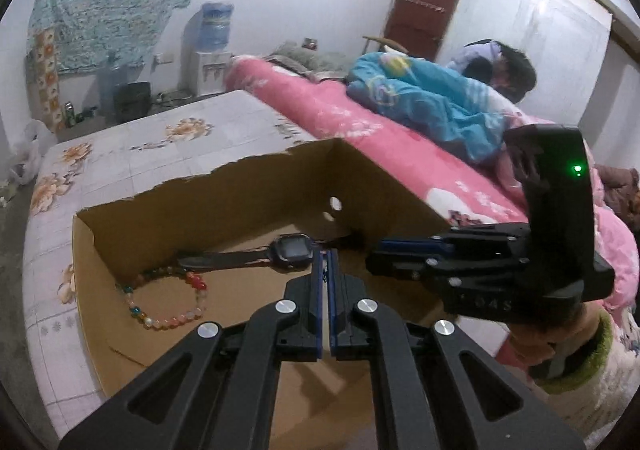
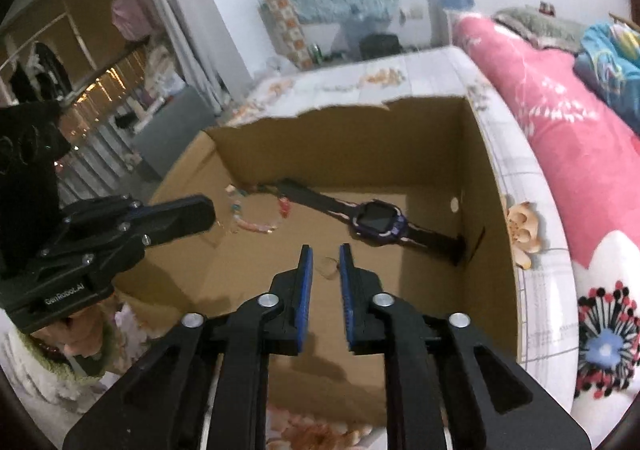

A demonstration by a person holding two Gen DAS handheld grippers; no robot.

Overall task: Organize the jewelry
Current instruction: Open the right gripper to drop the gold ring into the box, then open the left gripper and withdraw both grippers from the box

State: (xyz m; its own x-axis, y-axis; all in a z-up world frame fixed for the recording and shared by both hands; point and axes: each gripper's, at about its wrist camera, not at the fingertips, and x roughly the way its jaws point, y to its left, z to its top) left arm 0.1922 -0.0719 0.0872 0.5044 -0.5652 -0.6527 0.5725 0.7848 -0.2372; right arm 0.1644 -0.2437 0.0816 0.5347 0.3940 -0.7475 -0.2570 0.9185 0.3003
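While the right gripper [image 2: 325,250] hovers open, the watch [image 2: 380,224] lies just beyond.

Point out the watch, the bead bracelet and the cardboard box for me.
watch [image 2: 379,219]: right wrist view, on its face.
bead bracelet [image 1: 199,283]: left wrist view, on its red beads.
cardboard box [image 2: 436,138]: right wrist view, on the inner far wall.

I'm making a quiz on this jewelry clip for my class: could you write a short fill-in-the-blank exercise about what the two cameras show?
1. The beaded bracelet and the watch both lie inside a ____ box.
2. The left gripper has its jaws ____.
3. The right gripper has a gap between its blue pads, and it holds ____.
4. The watch lies ____ on the box floor.

Missing words: cardboard; shut; nothing; flat
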